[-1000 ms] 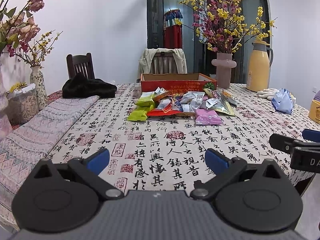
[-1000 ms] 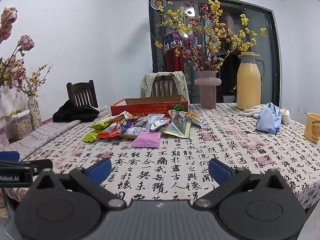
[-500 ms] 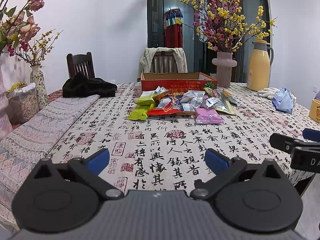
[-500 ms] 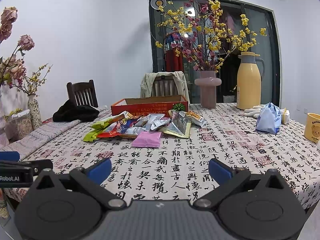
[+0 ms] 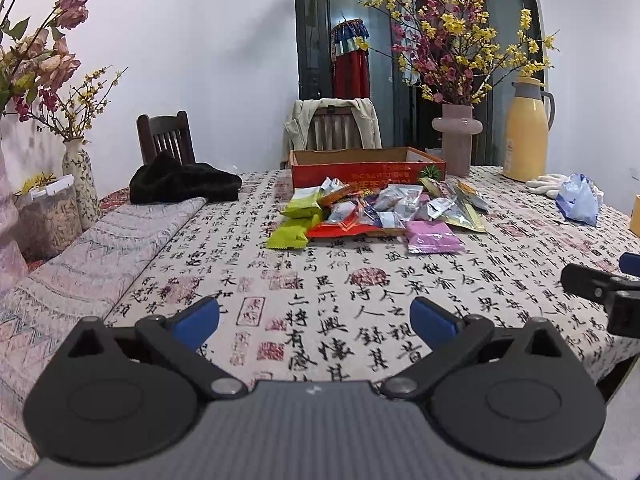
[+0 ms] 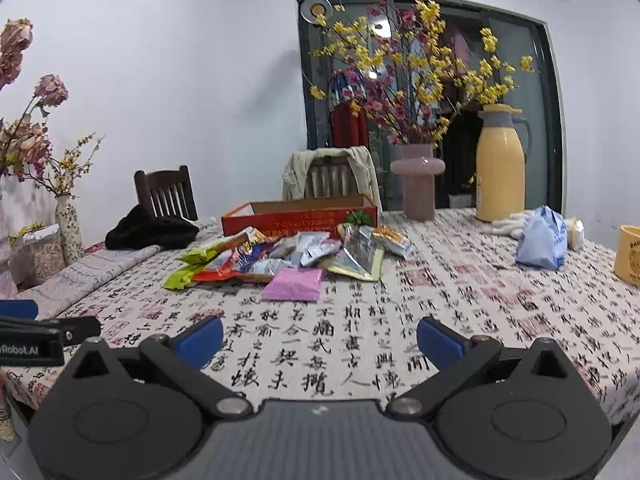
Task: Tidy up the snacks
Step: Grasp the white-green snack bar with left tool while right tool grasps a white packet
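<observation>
A heap of snack packets (image 5: 372, 212) (image 6: 288, 254) lies mid-table in front of a low red cardboard box (image 5: 366, 168) (image 6: 300, 216). At the heap's near edge sit a pink packet (image 5: 434, 236) (image 6: 294, 284) and green packets (image 5: 290, 236) (image 6: 184, 276). My left gripper (image 5: 314, 320) hovers open over the table's near edge, far short of the heap, with nothing between its blue pads. My right gripper (image 6: 320, 338) is likewise open and empty, level with the left one. Each gripper shows at the other view's edge.
The table (image 5: 340, 288) wears a calligraphy-print cloth. A pink vase of blossoms (image 6: 418, 180), a yellow thermos (image 6: 500, 164), a blue bag (image 6: 542, 240), white gloves and a yellow mug (image 6: 628, 254) stand right. A black garment (image 5: 180, 180), striped runner, chairs and vases are left.
Both views have barely shifted; the grippers hold nearly still and stay open. Nothing on the table has moved.
</observation>
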